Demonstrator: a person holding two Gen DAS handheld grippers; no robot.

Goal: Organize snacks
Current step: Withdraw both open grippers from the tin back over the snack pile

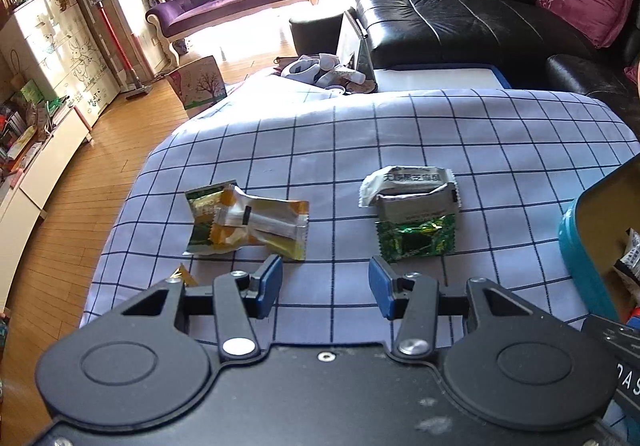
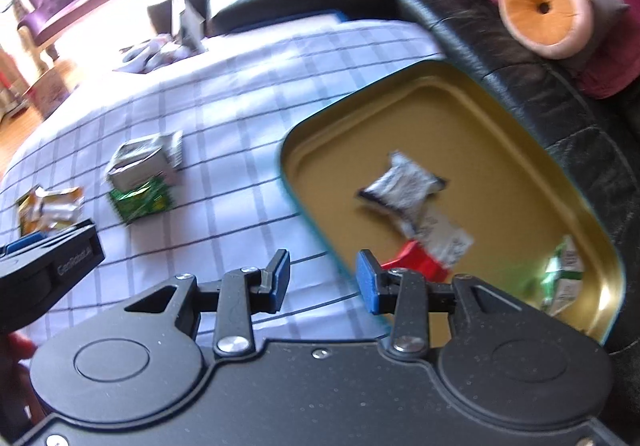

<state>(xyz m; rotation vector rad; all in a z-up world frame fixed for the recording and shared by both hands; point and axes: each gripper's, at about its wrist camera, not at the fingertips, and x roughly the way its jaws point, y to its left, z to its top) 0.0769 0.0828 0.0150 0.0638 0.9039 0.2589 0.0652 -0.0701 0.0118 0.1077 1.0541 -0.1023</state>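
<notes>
Teal tin (image 2: 308,214) holds some packets; left gripper (image 1: 325,288) and right gripper (image 2: 323,282), jaws open and empty, likely next pick the yellow snack packet (image 1: 248,224).

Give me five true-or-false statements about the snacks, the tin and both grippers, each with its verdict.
1. Both the left gripper and the right gripper are open and hold nothing. True.
2. The teal tin is empty. False: several packets lie inside, among them a silver packet.
3. Two snack piles lie on the checked cloth. True: the yellow packets and the green and white packets.
4. The tin is closed by a lid. False: it is open-topped.
5. The yellow packets touch the tin. False: they lie well apart.
</notes>
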